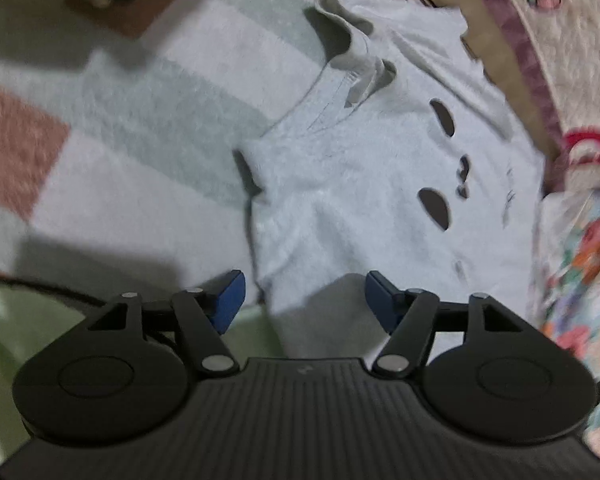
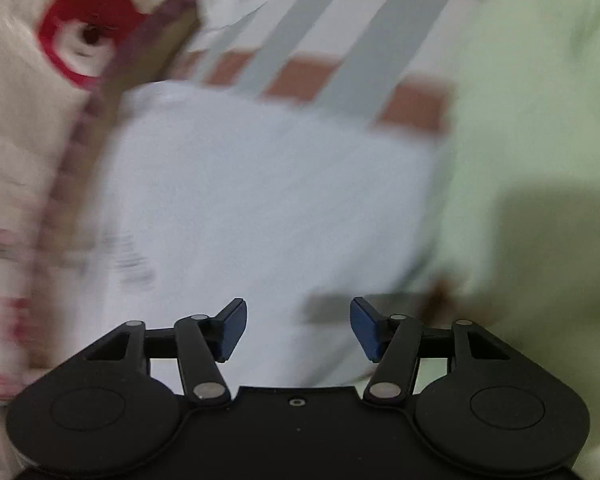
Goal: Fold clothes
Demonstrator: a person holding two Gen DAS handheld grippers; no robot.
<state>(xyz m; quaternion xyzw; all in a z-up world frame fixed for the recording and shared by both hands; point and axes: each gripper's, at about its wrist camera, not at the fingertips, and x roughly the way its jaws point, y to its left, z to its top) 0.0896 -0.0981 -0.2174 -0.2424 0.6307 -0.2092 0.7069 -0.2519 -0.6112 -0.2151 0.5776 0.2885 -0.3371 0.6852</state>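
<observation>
A white shirt [image 1: 364,184] with dark oval prints and a grey collar lies partly folded on a striped bed sheet [image 1: 112,132]. My left gripper [image 1: 304,300] hovers open just above the shirt's near edge, with nothing between its blue pads. In the right wrist view the same white shirt [image 2: 260,200] shows as a plain, blurred rectangle. My right gripper [image 2: 298,326] stands open over its near edge and holds nothing.
A pale green cloth [image 2: 532,128] lies right of the shirt and shows again as green cloth [image 1: 28,320] at the lower left. A cream blanket with a red bear print [image 2: 76,40] borders the shirt's other side, beside a floral fabric [image 1: 580,280].
</observation>
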